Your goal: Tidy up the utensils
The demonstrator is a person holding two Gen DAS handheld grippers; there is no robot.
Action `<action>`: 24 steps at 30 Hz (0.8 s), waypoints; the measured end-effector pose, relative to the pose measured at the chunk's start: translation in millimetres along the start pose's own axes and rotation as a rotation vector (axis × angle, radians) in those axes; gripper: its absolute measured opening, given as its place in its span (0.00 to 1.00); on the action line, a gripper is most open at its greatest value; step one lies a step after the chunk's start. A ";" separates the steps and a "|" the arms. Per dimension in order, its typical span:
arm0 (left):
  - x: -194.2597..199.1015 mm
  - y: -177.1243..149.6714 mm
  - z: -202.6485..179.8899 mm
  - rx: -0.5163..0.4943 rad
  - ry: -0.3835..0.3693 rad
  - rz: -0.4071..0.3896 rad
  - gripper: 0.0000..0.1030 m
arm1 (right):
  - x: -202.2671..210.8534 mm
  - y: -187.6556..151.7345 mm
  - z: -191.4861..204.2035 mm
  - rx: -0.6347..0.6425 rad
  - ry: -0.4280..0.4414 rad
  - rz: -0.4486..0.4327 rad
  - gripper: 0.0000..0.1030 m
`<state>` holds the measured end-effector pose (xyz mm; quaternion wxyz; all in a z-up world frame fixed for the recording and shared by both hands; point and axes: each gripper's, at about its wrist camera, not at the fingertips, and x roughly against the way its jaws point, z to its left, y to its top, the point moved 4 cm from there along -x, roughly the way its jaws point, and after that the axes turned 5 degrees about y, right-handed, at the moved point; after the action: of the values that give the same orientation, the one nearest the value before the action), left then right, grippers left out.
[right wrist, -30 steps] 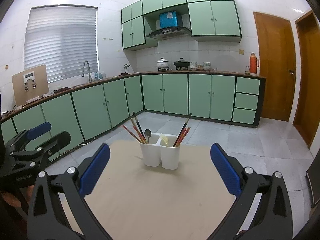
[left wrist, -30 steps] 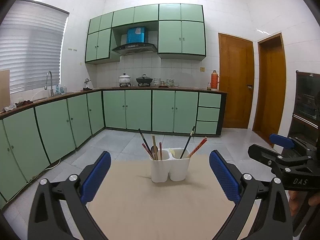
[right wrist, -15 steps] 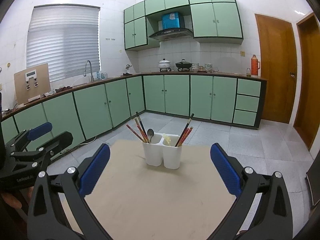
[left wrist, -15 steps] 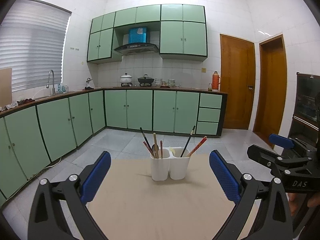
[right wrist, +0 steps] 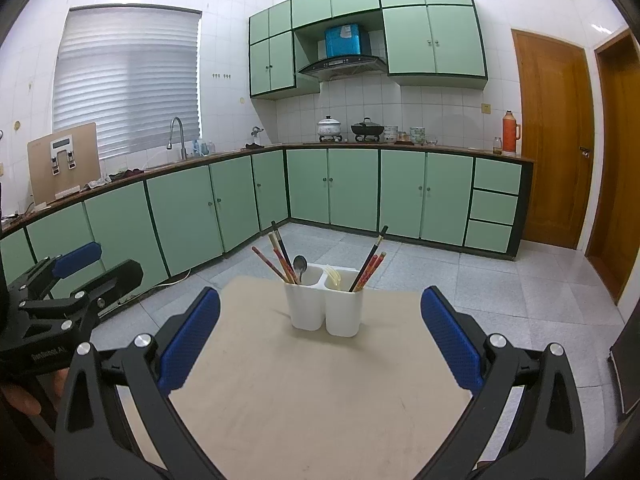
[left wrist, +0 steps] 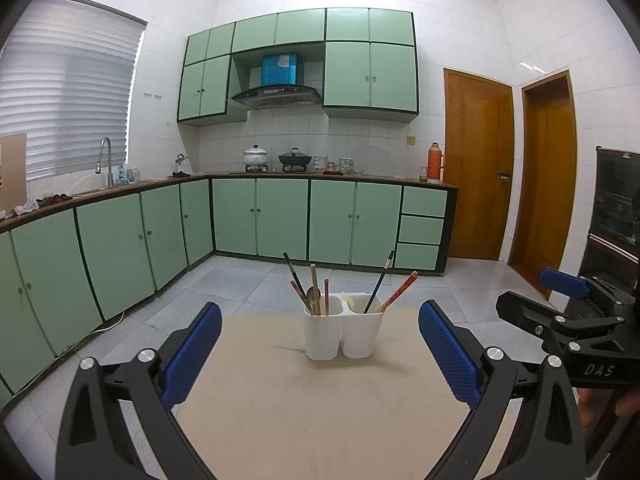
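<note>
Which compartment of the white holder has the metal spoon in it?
The left compartment of the white holder: the metal spoon stands there among chopsticks. The right compartment holds chopsticks and a pale yellow utensil.

green cabinets, white tiled walls.

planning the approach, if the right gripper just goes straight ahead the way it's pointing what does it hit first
Probably the white two-cup utensil holder, which stands almost centred between the open right gripper fingers, with bare table before it. The leaning chopsticks may touch first; depth is unclear.
</note>
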<state>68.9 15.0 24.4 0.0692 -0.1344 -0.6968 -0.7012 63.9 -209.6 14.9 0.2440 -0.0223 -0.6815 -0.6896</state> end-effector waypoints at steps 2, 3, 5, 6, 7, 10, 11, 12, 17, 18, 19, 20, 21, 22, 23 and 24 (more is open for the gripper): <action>-0.3 0.0 0.7 0.000 0.001 0.001 0.94 | 0.0 -0.4 -0.4 0.001 0.000 0.001 0.95; -0.4 -0.2 0.7 0.001 0.001 0.002 0.94 | -0.1 -0.5 -0.4 0.002 -0.001 0.002 0.95; -0.1 -0.8 0.0 0.002 0.001 0.003 0.94 | 0.8 -0.9 -1.3 0.004 0.000 0.003 0.95; 0.2 -0.9 -0.4 0.003 0.001 0.003 0.94 | 0.9 -0.8 -1.5 0.005 -0.001 0.003 0.95; 0.2 -0.9 -0.2 0.002 0.001 0.003 0.94 | 1.3 -0.9 -1.7 0.006 -0.001 0.003 0.95; 0.2 -0.9 -0.2 0.002 0.001 0.003 0.94 | 1.5 0.1 -2.4 0.006 0.000 0.004 0.95; 0.3 -1.1 -0.4 0.003 0.001 0.003 0.94 | 1.5 0.1 -2.1 0.006 0.000 0.004 0.95; 0.2 -1.0 -0.3 0.003 0.002 0.003 0.94 | 1.6 0.2 -2.3 0.007 -0.001 0.004 0.95; 0.2 -0.7 0.0 0.003 0.002 0.003 0.94 | 1.4 0.0 -2.9 0.007 0.000 0.004 0.95; 0.4 -0.8 -0.2 0.003 0.002 0.002 0.94 | 1.5 0.1 -3.1 0.007 -0.001 0.004 0.95; 0.1 -0.7 0.1 0.002 0.001 0.004 0.94 | 1.3 0.1 -2.8 0.006 0.000 0.004 0.95; 0.3 -0.8 -0.1 0.002 0.002 0.004 0.94 | 1.3 0.0 -2.7 0.006 0.000 0.004 0.95; 0.3 -0.7 0.2 0.002 0.002 0.003 0.94 | 1.3 0.2 -3.0 0.006 0.000 0.004 0.95; 0.2 -0.5 0.3 0.003 0.001 0.003 0.94 | 1.3 0.0 -2.6 0.007 0.000 0.004 0.95; 0.4 -0.7 0.0 0.003 0.001 0.002 0.94 | 1.4 0.2 -2.8 0.007 0.000 0.004 0.95; 0.2 -0.8 0.0 0.002 0.001 0.003 0.94 | 1.3 0.1 -2.5 0.007 0.000 0.004 0.95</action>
<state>68.4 15.1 23.7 0.0708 -0.1352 -0.6974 -0.7003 63.6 -212.4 15.3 0.2454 -0.0229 -0.6839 -0.6867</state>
